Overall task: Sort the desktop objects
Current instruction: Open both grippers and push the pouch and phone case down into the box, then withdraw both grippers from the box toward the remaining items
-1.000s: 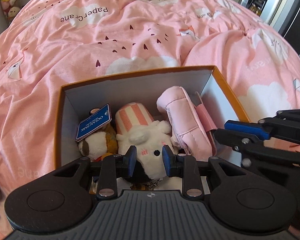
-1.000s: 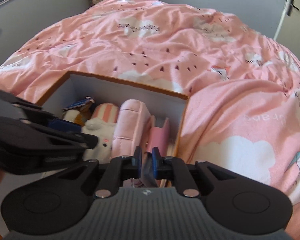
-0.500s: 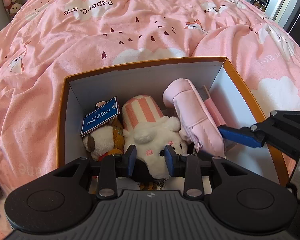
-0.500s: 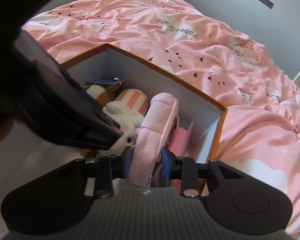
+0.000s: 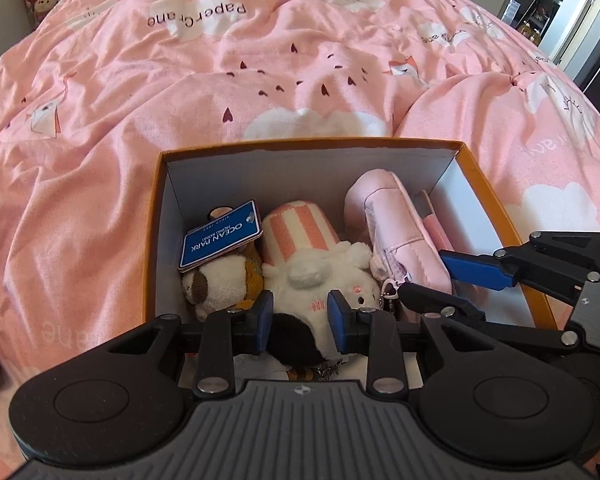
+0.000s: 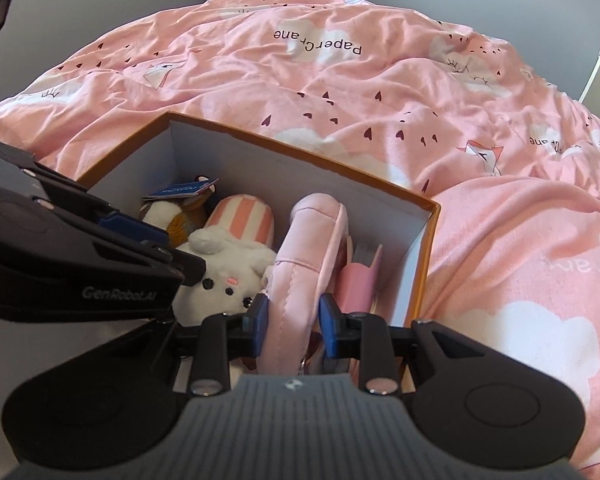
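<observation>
In the box (image 5: 156,240) on a "PaperCrane" duvet (image 5: 196,16), the left gripper (image 5: 300,322), marked "GenRobot.AI", straddles a white plush (image 5: 320,280), jaws spread. The right gripper (image 6: 293,324) flanks the pink pouch (image 6: 308,248), grip uncertain. A blue tag (image 5: 220,240) reads "OCEAN PARK".

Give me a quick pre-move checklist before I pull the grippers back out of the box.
1. Right gripper released from the pink pouch: cannot tell; the fingers straddle it and contact is unclear.
2. Left gripper free of the white bunny plush: cannot tell; the jaws are apart, with the plush between them.
3. Pouch seated inside the orange box: ok, upright between the bunny and the pink notebook.
4. Brown-and-white plush and its blue tag inside the box: ok.
5. Grippers apart from each other: not ok; the two tools are crowded together.
6. Pouch's keychain free of the fingers: cannot tell.
</observation>
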